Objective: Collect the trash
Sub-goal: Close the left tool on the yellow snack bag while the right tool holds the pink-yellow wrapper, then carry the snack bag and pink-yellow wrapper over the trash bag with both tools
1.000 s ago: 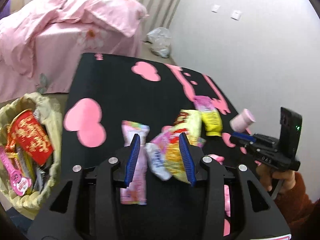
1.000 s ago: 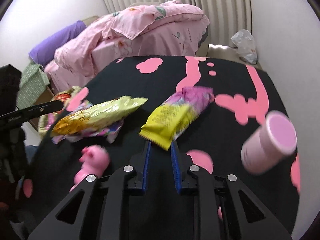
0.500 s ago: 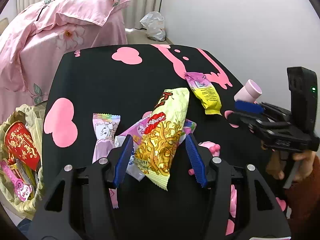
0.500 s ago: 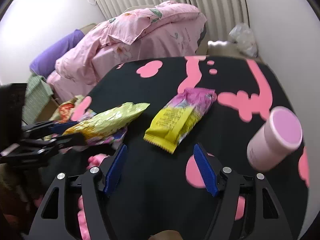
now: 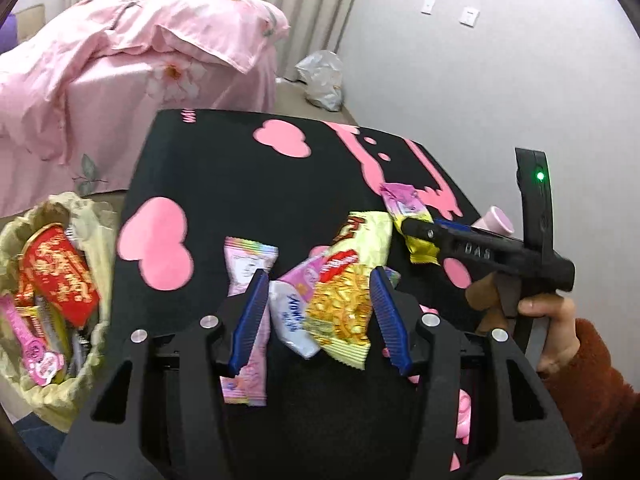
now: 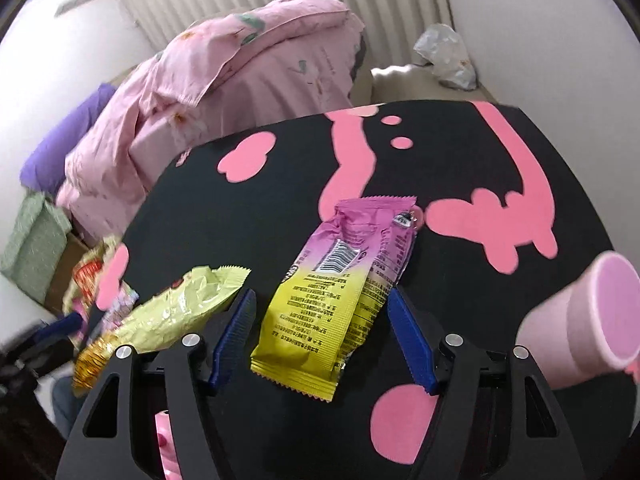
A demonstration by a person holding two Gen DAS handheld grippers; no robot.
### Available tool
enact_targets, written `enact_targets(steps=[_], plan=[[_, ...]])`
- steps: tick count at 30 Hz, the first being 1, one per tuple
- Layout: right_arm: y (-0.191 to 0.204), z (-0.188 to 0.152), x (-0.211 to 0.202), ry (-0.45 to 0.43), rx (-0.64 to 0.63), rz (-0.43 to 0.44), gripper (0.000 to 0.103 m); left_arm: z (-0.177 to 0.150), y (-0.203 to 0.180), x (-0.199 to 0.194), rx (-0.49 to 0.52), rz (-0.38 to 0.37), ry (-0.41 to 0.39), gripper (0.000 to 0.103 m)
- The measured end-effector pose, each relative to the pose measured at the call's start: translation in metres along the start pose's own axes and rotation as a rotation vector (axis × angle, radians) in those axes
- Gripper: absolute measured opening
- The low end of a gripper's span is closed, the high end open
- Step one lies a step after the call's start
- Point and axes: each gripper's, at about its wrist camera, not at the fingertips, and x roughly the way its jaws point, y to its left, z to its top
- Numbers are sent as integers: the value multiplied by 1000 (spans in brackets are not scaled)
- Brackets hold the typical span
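Left wrist: left hand-held gripper [image 5: 318, 322] has been opening, jaws apart around noodle packet [image 5: 347, 280], pads clear of it, on worktop [image 5: 224, 168]. Right hand-held gripper [image 6: 320, 334] has just opened wide astride yellow-pink packet [image 6: 340, 288], not gripping. Bin [image 5: 52, 300] left, off the worktop.

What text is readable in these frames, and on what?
"DAS": on the right gripper's body, left wrist view, seemingly upside down; uncertain.
Red logo on the yellow noodle packet: blurred, unreadable.
White wrapper: blue lettering, unreadable.
Red packet in the bin: gold characters, unreadable.
Purple and yellow wrapper: barcode and fine print, too small.
Tablecloth far edge: pink lettering, too small.
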Motion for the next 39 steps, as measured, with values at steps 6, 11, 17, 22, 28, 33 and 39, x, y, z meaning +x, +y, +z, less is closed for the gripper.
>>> enact_targets(steps=[6,11,17,22,28,33,39], plan=[[11,-15,-6,19,-90,14,33,-1,-5,3,14,-88,29,50],[11,-45,-40,-25,-141,6,33,-1,-20,14,68,-106,32,50],[0,-73,-68,-36,-112,25,33,6,-34,41,109,-67,134,50],[4,-90,-80,-69,-147,-26,33,11,-38,55,102,-42,237,50],[4,-99,-89,-109,-153,-7,33,-5,-33,34,80,-20,179,35],[5,-99,-103,-145,-134,12,33,-14,-27,20,34,-28,113,34],[20,-94,-128,-198,-166,0,33,-11,-32,-27,49,-26,-20,34]])
